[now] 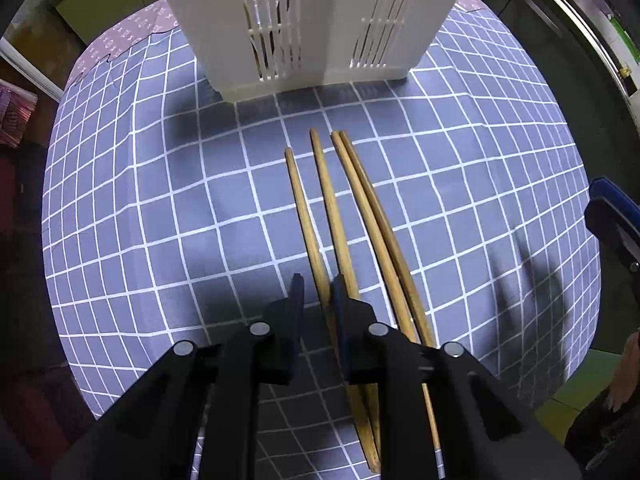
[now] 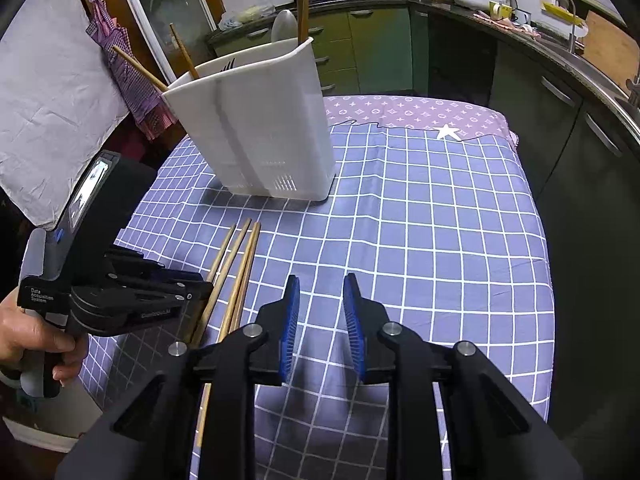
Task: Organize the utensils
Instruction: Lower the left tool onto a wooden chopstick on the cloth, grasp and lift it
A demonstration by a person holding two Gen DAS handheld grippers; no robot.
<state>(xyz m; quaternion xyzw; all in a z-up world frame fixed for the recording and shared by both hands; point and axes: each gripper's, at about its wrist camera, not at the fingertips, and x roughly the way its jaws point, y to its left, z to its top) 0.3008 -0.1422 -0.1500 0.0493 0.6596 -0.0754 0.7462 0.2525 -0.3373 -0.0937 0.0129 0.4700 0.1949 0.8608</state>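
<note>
In the left wrist view, we are pointing our left tool straight down, its nearly closed jaws pinching the leftmost of four wooden chopsticks lying on the blue checked tabletop before the white slotted plastic utensil holder. In the right wrist view, our right tool is hovering slightly open, gripping nothing.

Matt wooden chopsticks on checked cloth.
</note>
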